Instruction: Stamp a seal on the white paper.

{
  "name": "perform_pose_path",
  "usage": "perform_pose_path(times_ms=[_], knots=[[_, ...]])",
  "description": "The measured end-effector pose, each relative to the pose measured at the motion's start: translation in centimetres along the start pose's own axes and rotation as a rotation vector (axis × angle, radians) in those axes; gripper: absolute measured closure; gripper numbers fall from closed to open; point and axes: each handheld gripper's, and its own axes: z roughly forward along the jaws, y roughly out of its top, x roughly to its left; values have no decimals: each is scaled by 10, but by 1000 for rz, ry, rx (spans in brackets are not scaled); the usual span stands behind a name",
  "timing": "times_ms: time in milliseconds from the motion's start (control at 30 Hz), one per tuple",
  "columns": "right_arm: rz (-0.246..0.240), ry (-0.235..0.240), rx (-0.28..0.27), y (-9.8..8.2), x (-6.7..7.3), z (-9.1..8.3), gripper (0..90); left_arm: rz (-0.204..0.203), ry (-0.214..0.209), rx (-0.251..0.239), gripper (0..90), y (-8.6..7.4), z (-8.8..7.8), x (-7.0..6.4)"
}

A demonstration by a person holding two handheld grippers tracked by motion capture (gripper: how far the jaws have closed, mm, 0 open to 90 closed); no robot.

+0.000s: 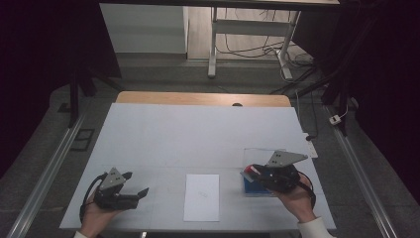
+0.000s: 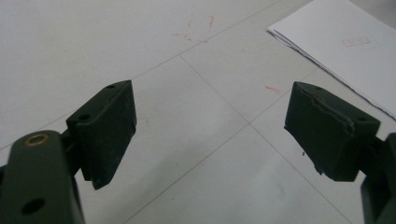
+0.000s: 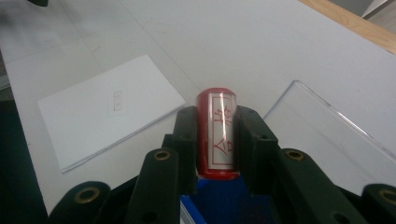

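Black jaws of the right gripper [image 3: 217,140] clamp a red cylindrical stamp [image 3: 217,135] bearing red characters on a white label, above a blue box [image 3: 224,200] at the table's [image 1: 198,129] near right. Left gripper [image 1: 134,184], resting near left, stands wide open over bare surface. White paper [image 1: 202,197] lies between them; the right gripper view adds a clear sheet [image 3: 327,140] beside the stamp.

The glossy red plastic cylinder stamp [image 3: 217,135] is gleaming; the white paper sheet [image 3: 109,109] is looking matt; the smooth white counter [image 1: 198,129] is showing a wooden far edge.

red stamp [image 3: 217,135], white paper [image 3: 109,109], blue box [image 3: 224,200]
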Motion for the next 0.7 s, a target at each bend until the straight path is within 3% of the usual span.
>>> perform_pose_path(times_ms=[400,533,600,633,667,700], knots=[[-46,36,-24,16,19,6,702,-2,2,-12,168,1,-3,-1],[-24,56,-51,17,23,8,702,-11,7,-10,169,0,-4,-2],[-20,48,-48,19,27,7,702,-7,36,-16,178,4,-5,-2],[-16,48,-54,22,30,5,702,33,68,6,180,4,-5,-5],[-11,72,-75,25,32,5,702,-5,47,-1,181,3,-5,-7],[16,85,-82,26,33,6,702,-142,-79,-14,178,7,-6,-7]])
